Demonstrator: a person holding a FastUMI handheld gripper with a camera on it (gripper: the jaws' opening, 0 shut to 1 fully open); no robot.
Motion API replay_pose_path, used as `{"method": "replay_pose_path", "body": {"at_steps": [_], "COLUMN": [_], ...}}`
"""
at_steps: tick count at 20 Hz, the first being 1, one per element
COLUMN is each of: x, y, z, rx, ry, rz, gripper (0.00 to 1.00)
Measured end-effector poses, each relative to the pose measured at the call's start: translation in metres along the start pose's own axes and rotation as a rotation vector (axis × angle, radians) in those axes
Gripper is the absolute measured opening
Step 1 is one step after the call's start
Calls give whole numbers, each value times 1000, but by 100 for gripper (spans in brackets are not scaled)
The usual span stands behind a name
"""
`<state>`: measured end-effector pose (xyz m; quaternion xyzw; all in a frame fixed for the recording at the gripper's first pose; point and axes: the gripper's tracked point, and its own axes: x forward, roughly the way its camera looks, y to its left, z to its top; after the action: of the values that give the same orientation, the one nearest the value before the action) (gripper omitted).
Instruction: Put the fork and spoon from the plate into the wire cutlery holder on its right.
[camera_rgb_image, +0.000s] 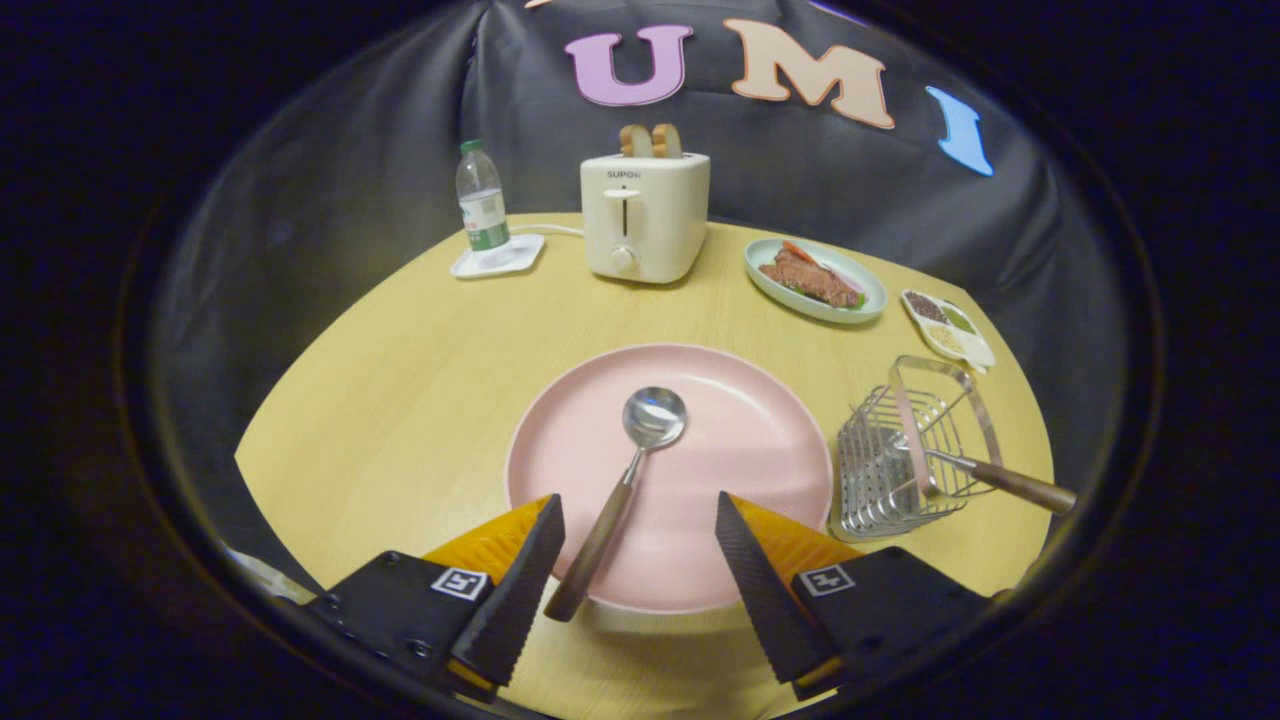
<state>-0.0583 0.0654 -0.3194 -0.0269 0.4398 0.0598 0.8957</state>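
A spoon (625, 480) with a metal bowl and a brown wooden handle lies on the pink plate (740, 440), its handle end reaching over the near rim. My gripper (638, 512) hovers open over the plate's near edge, and the spoon's handle runs between the fingers, closer to the left one, with neither touching it. To the right of the plate stands the wire cutlery holder (905, 455). A brown-handled utensil, apparently the fork (1000, 480), sits in it with the handle sticking out to the right.
At the back of the round wooden table (400, 400) stand a white toaster (645, 215) with two bread slices and a water bottle (482, 208) on a white coaster. A green plate of food (815, 280) and a small condiment dish (948, 328) lie beyond the holder.
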Motion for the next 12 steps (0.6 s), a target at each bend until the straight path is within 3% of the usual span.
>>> {"method": "replay_pose_path", "body": {"at_steps": [10, 12], "x": [9, 8], "y": [1, -5], "z": [-19, -16], "rx": [-5, -8], "ry": [104, 98], "rz": [10, -3], "gripper": [20, 15]}}
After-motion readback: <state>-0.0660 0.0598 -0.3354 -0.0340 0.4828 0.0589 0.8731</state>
